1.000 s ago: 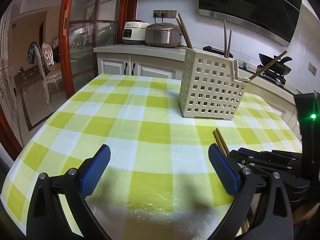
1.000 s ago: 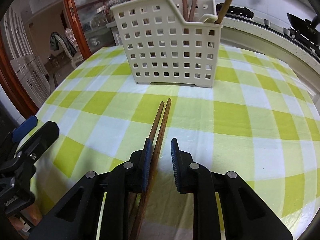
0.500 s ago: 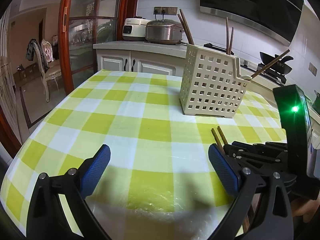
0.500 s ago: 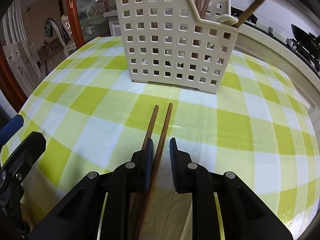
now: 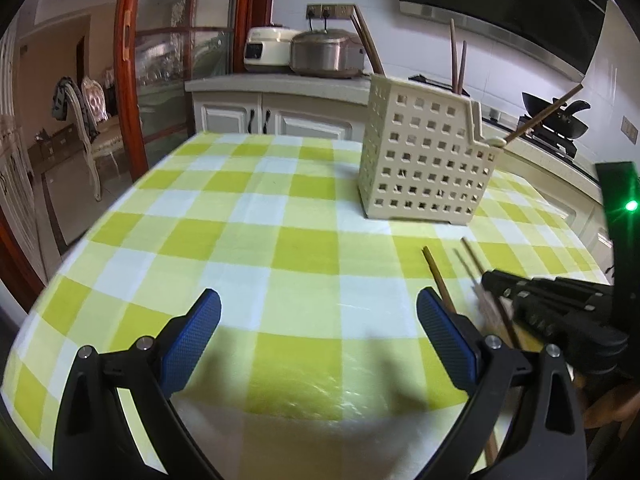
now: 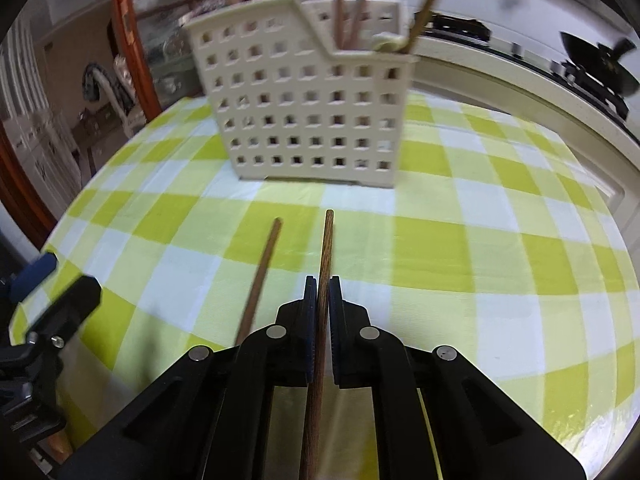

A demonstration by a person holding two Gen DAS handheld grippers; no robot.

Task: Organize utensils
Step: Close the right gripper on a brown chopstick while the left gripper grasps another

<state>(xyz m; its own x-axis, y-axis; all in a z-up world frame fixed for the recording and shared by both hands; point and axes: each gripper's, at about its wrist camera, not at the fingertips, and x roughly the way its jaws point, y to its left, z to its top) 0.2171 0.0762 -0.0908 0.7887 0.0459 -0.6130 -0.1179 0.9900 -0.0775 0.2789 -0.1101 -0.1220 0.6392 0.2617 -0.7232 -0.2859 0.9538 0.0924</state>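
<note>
A cream perforated utensil basket (image 6: 304,108) stands on the green-checked table (image 6: 500,240) and holds several chopsticks and a spoon; it also shows in the left wrist view (image 5: 424,160). My right gripper (image 6: 319,292) is shut on one brown chopstick (image 6: 325,248), lifted and pointing at the basket. A second chopstick (image 6: 260,276) lies on the cloth just to its left. In the left wrist view the lying chopstick (image 5: 436,276) is beside my right gripper (image 5: 490,280). My left gripper (image 5: 316,336) is open and empty above the near table edge.
A counter (image 5: 280,84) with a rice cooker (image 5: 266,48) and a metal pot (image 5: 326,54) stands behind the table. A stove with a black wok (image 5: 556,116) is at the right. A wood-framed glass door (image 5: 132,80) and a chair (image 5: 86,120) are at the left.
My right gripper closed on one chopstick and lifted it off the cloth; the other chopstick stayed on the table. My left gripper stayed open in place.
</note>
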